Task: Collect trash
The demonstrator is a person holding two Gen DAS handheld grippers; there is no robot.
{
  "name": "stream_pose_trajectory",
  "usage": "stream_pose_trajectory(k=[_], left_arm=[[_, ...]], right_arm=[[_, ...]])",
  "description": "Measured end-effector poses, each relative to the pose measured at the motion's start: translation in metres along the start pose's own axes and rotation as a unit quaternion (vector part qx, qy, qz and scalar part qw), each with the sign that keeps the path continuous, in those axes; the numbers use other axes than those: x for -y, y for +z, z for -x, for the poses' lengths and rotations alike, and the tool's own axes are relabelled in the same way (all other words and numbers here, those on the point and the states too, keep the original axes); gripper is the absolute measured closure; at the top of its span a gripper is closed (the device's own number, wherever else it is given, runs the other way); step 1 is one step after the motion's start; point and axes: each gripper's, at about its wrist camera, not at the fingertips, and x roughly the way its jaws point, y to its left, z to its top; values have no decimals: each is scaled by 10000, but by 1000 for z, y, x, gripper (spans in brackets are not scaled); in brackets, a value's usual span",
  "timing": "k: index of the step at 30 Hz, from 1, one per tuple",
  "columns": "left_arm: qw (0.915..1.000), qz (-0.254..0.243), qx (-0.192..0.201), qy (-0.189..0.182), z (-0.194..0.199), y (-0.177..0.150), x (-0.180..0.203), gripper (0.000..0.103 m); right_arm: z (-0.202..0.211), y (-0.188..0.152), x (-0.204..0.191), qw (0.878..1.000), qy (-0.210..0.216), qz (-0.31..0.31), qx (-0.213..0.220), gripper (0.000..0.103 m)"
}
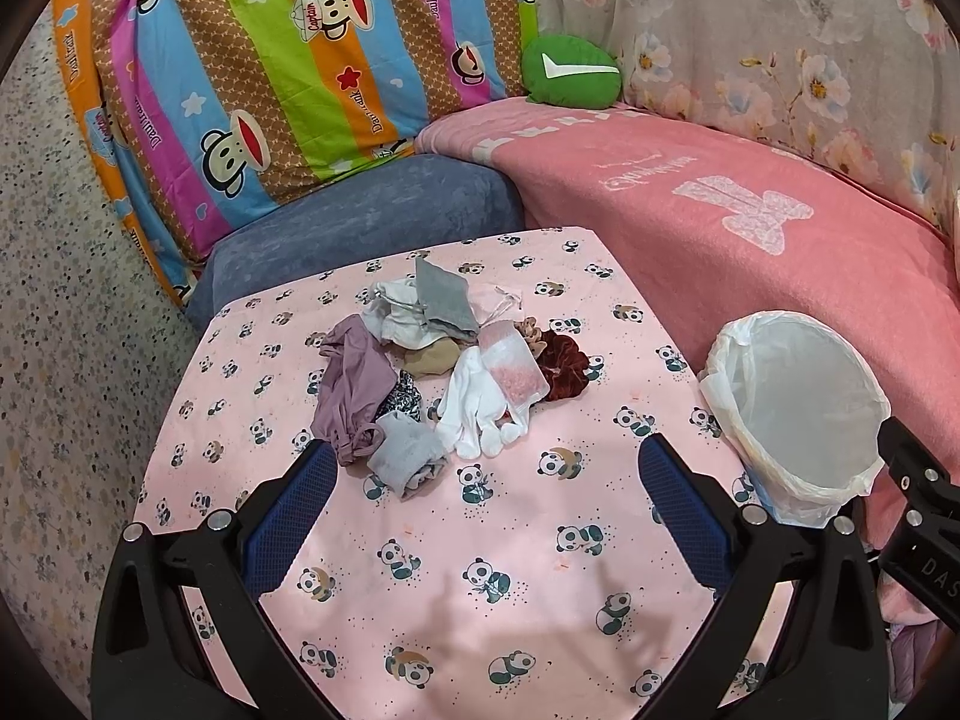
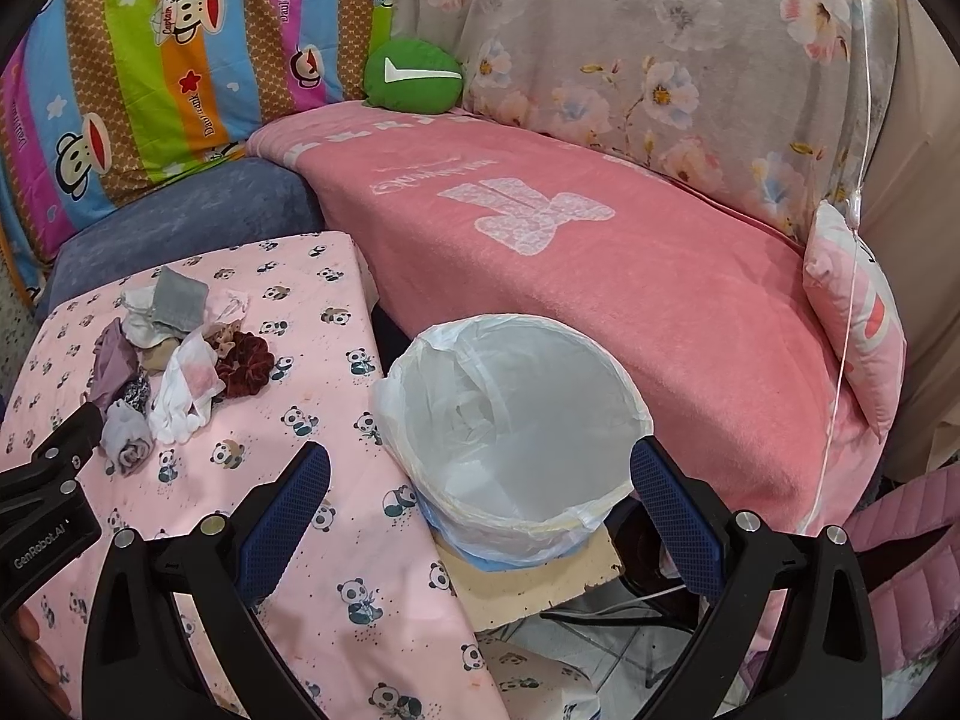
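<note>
Both grippers, left gripper (image 1: 489, 468) and right gripper (image 2: 480, 474), released, holding nothing. Trash pile (image 1: 444, 372) mid-bench (image 1: 480, 570); lined bin (image 2: 516, 420) beside it. Risk: tangled fabrics snag, dragging extra pieces off.

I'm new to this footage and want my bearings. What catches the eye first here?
A jumble of small fabric items lies mid-table on the panda-print cloth. Beside the table's right edge stands a bin lined with a white bag, looking empty. Both grippers, left and right, hover open.
</note>
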Motion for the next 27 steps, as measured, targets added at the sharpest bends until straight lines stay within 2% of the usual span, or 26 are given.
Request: stream_pose_trajectory(k=[16,27], left_arm=[[10000,3,39,-64,0,2,0,7],[9992,58,98,-378,-14,-6,-9,7]], right_arm=[[0,-2,-1,10000,-14,-40,35,5],[-1,-8,-6,9997,69,-170,128,5]])
